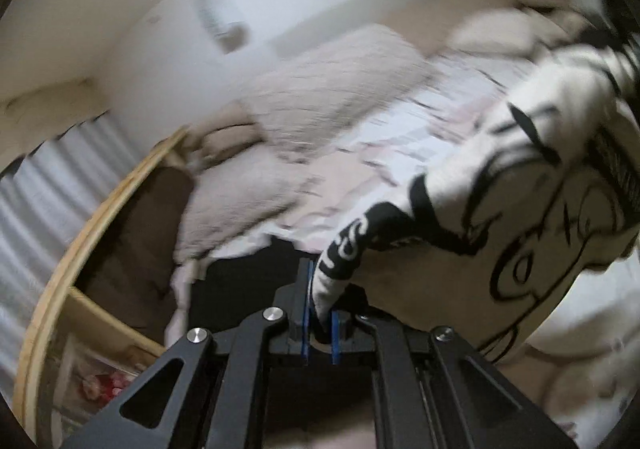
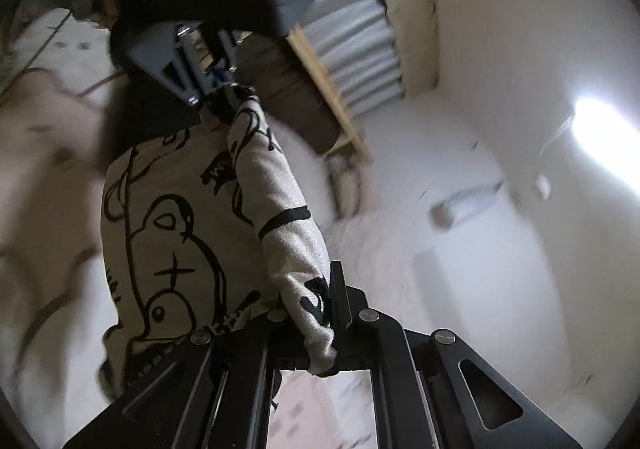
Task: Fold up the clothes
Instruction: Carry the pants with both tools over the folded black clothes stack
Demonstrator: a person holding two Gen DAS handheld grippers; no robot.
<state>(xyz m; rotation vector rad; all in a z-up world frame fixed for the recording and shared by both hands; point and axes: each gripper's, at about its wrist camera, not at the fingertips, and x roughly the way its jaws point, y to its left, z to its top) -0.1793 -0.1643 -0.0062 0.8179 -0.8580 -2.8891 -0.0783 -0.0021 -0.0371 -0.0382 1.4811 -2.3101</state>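
Left wrist view: white top with black drawings (image 1: 532,209) hanging unfolded above the bed (image 1: 400,137), pinched by left hand-held gripper (image 1: 320,323) and right hand-held gripper (image 2: 328,329), no fold made yet.

- The left gripper (image 1: 320,313), black with blue-edged fingers (image 1: 306,301), points slightly downward. Its jaws are closed, pinching a fold of white, black-printed sweatshirt (image 1: 460,217).
- From the right wrist view, the left gripper (image 2: 218,79) appears above, carrying a grey camera housing.
- The right gripper (image 2: 326,333) points almost level, jaws clamped on another edge of the sweatshirt (image 2: 192,209).
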